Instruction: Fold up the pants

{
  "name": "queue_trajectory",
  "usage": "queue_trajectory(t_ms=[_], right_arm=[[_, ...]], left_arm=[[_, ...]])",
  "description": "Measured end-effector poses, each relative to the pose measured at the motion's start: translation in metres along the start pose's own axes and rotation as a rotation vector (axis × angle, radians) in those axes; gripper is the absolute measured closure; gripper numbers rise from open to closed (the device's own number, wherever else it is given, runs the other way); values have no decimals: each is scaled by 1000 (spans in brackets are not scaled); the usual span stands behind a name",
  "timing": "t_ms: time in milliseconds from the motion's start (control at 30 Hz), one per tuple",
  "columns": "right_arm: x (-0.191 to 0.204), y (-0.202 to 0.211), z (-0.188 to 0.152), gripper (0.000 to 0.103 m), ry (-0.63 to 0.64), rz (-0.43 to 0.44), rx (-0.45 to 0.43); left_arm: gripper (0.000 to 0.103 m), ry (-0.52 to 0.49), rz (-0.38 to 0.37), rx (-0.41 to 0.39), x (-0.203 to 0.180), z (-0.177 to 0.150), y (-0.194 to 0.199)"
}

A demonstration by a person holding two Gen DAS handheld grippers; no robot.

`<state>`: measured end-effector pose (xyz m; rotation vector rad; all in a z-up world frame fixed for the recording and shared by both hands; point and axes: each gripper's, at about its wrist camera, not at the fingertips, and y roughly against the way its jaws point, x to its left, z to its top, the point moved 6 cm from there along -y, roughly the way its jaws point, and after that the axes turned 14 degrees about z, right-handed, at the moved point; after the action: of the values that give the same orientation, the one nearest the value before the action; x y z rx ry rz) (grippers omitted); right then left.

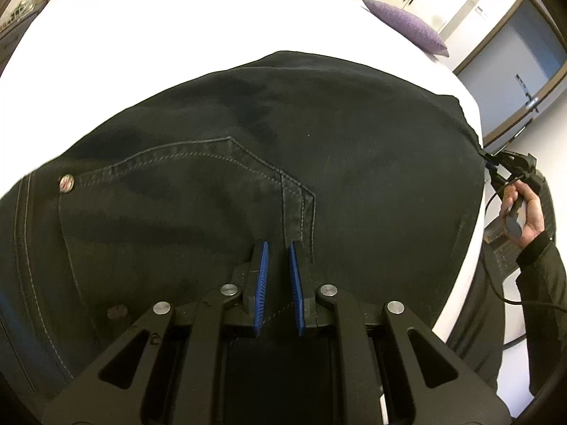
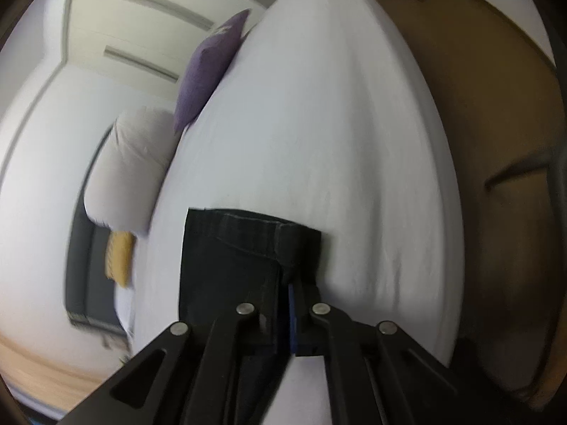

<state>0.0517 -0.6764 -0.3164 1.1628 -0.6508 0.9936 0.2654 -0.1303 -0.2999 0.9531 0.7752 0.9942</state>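
Note:
Black denim pants [image 1: 248, 163] lie spread on a white bed [image 1: 177, 28], pocket stitching and a rivet showing. My left gripper [image 1: 278, 251] has its blue pads closed on the waistband by a belt loop [image 1: 296, 209]. In the right wrist view my right gripper [image 2: 285, 283] is shut on the hem end of the pants [image 2: 230, 248], holding it just over the bed [image 2: 336, 124]. The right gripper also shows in the left wrist view [image 1: 496, 163] at the far right edge of the pants, held by a hand.
A purple cushion [image 1: 407, 24] lies at the far side of the bed and also shows in the right wrist view [image 2: 209, 71]. A white pillow [image 2: 131, 170] and a yellow cushion [image 2: 120, 262] sit beyond. A brown panel [image 2: 478, 106] flanks the bed.

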Motion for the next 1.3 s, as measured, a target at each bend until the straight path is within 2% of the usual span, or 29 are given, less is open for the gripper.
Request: queue_trajectory(t_ms=[33,67,100,133,200,233,267,367,400,433,500,533,600,633,667,733,833,867,900,1033,1067,1100,1133,1167,1233,1267,1300], right_arm=[[6,4,1,79,33,-31,-5],[13,10,2,46,71,-84,-17],[24,21,3,30,122,-162,-53],[36,30,3,21,158,-176,-89],[73,43,-6,22,270,-157,-106],[91,42,-15,24,311,-117,-77],[107,37,-26,32,334,-57,-24],[157,-6,-96,45,292,247,312],[173,-22,-129,45,285,331,428],[180,-34,-152,45,279,375,501],[185,-62,-198,46,238,437,670],[183,-73,-214,46,218,446,724],[167,-99,-238,46,164,432,824],[156,-109,-240,54,146,398,839],[143,-118,-237,79,125,367,835],[117,-132,-211,103,48,352,792],[86,-134,-137,103,-50,383,597],[77,-131,-112,103,-49,358,524],[62,-127,-74,103,-68,315,419],[12,-100,24,103,-165,167,112],[7,-92,41,101,-187,148,66],[9,-80,56,93,-156,63,27],[17,-73,61,71,-106,22,20],[31,-68,61,62,-44,25,26],[72,-71,28,61,67,122,136],[90,-76,2,61,95,176,218],[112,-87,-42,61,129,257,352]], left_arm=[[90,6,-1,-2,2,-2,1],[90,10,-1,-4,3,-3,3],[90,14,-2,-7,4,-6,4],[90,18,-2,-10,4,-7,5],[90,27,-6,-15,6,-9,7],[90,33,-8,-17,6,-11,8],[90,40,-11,-19,7,-12,8],[90,52,-17,-23,9,-14,7],[90,53,-17,-22,9,-14,8],[90,53,-16,-20,10,-15,8],[90,45,-13,-21,12,-17,10],[90,42,-13,-21,13,-17,10],[90,44,-18,-20,13,-19,10],[90,50,-22,-17,12,-18,9],[90,54,-25,-15,12,-18,9],[90,49,-25,-13,11,-13,6],[90,36,-17,-13,8,-12,4],[90,37,-17,-11,8,-11,4],[90,38,-19,-11,9,-12,3],[90,44,-22,-18,9,-14,5],[90,44,-19,-19,9,-14,5],[90,44,-17,-20,9,-16,5],[90,47,-16,-21,10,-17,6],[90,51,-15,-23,10,-17,6],[90,59,-14,-34,11,-19,7],[90,61,-11,-40,10,-19,7],[90,62,-6,-41,10,-20,6]])
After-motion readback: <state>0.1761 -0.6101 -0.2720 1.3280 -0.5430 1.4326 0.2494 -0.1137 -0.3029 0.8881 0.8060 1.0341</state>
